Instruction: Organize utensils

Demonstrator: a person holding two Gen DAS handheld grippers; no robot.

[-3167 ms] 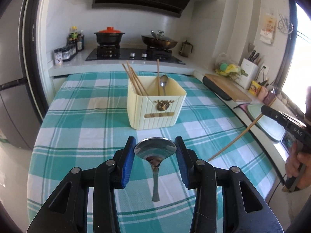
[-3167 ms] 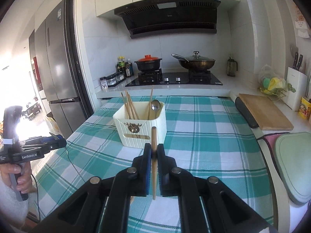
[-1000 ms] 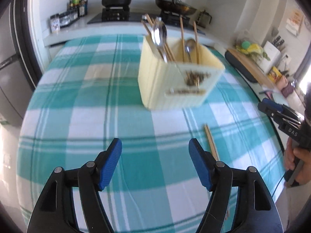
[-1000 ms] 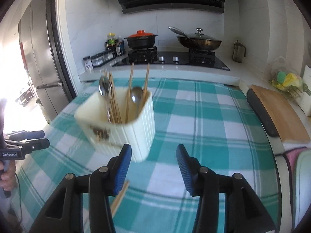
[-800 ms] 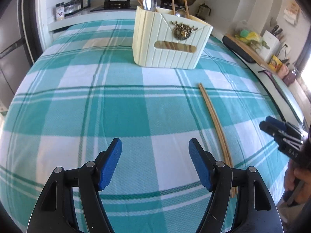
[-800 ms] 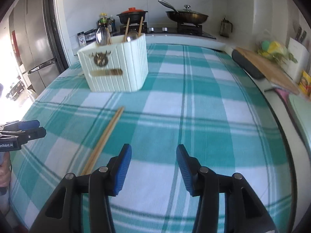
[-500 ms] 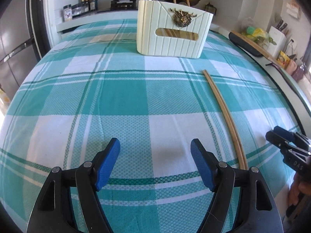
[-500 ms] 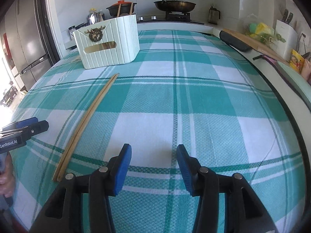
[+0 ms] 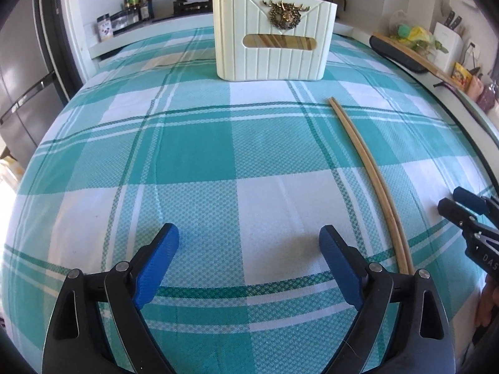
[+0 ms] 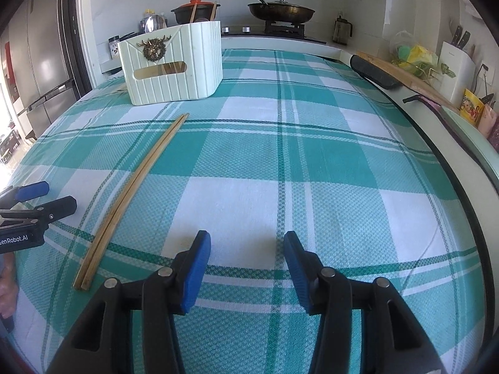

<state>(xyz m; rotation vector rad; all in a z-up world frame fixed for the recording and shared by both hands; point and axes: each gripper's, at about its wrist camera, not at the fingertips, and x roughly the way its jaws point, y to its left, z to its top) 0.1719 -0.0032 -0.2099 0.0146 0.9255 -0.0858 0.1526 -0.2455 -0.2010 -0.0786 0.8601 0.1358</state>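
A kitchen with a stove, pots and a dark refrigerator lies behind a desk point(image 9: 193, 143) covered in a teal-and-white checked cloth. Toward the stove end of it stands the cream ribbed utensil holder point(image 9: 274, 46), already carrying a spoon and several chopsticks. The one thing left out is a pair of wooden chopsticks point(image 9: 368, 168), lying side by side and touching on the cloth; their far tips stop a little short of the holder, on its right as the left wrist view shows it, and they run back toward the near edge. They look light, thin and stiff, with a smooth finish that could roll or slide apart, and they lie flat against soft fabric, so a pinch across both sticks near the middle should keep them level and together; taken at one end they would likely droop or scissor. The left hand-held gripper point(image 9: 249, 258) angles down at the cloth nearer than the holder, its jaws opening wide with nothing between them, the chopsticks just off its right finger. The right hand-held gripper point(image 10: 246, 255) tilts down likewise, its jaws parted about halfway and empty, with the chopsticks off to its left, between the two tools.
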